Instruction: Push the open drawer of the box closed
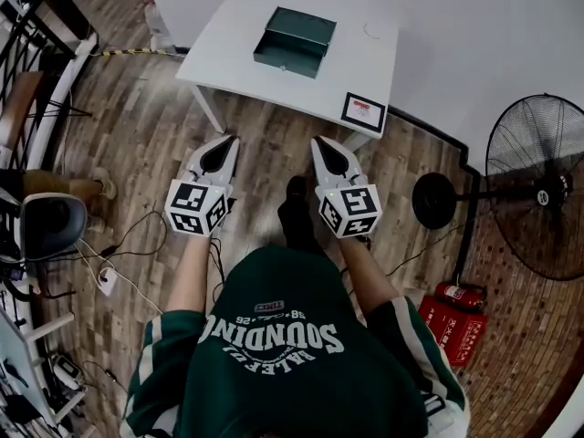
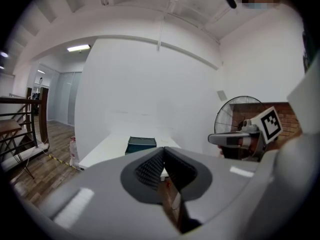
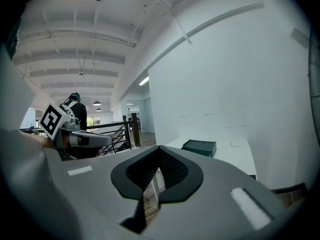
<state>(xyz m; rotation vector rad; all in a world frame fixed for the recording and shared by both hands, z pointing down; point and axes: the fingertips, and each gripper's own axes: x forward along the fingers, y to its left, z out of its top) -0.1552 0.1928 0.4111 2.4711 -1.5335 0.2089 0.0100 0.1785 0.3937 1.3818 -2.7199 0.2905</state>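
Observation:
A dark green metal box (image 1: 294, 39) lies on the white table (image 1: 228, 57), its drawer pulled out toward me and showing an empty inside. The box also appears far off in the left gripper view (image 2: 141, 144) and the right gripper view (image 3: 199, 147). My left gripper (image 1: 228, 140) and right gripper (image 1: 321, 140) hang side by side over the wooden floor, short of the table's near edge and pointing at it. Both are shut, tips meeting, with nothing between them. Each shows in the other's view: right gripper (image 2: 240, 139), left gripper (image 3: 80, 136).
A black-framed card (image 1: 363, 111) lies at the table's near right corner. A standing fan (image 1: 538, 185) and red fire extinguishers (image 1: 453, 322) are on the right. A chair (image 1: 46, 226), cables and a railing are at the left; a bottle (image 1: 157, 26) stands by the table's left end.

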